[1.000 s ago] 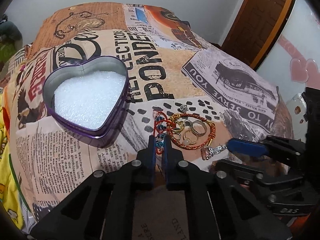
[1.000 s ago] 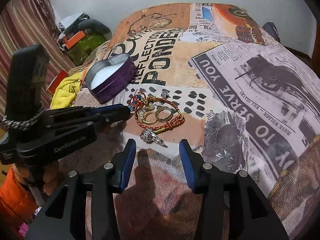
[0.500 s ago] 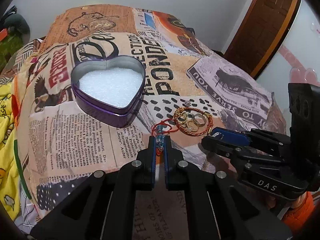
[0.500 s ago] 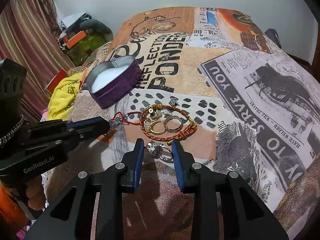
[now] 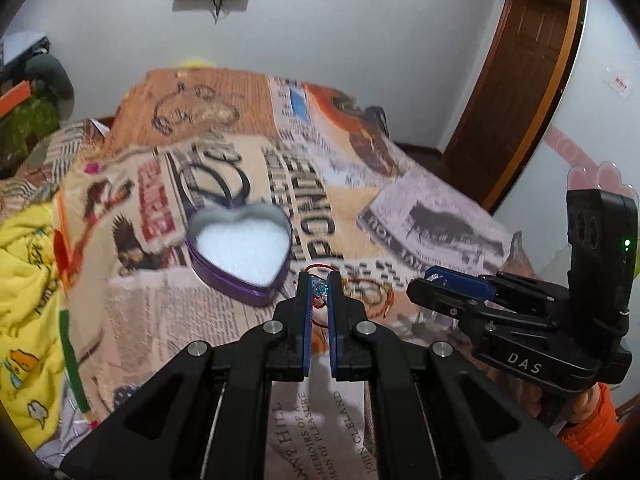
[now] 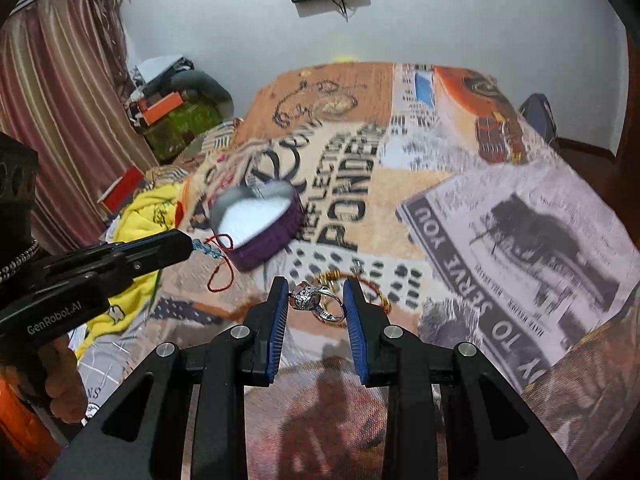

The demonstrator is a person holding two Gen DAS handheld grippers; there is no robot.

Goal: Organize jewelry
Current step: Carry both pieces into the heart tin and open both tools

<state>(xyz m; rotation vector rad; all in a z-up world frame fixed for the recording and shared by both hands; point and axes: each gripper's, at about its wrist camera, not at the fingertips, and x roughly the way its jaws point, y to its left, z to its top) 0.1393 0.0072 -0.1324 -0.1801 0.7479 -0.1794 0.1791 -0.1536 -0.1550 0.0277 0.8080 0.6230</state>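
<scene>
On the left side of the bed, the left gripper is clamped on the blue-beaded part of a red cord bracelet, held above the bedspread near the heart-shaped tin. The cord is light and limp; grip the beads. Further right, the right gripper pinches a silver ring, small, rigid and probably slippery, across its band.

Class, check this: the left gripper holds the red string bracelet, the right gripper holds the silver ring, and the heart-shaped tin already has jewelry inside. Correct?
Not quite. The left wrist view shows the heart-shaped tin holding only white foam. The left gripper does hold the red string bracelet, the right gripper the silver ring.
</scene>
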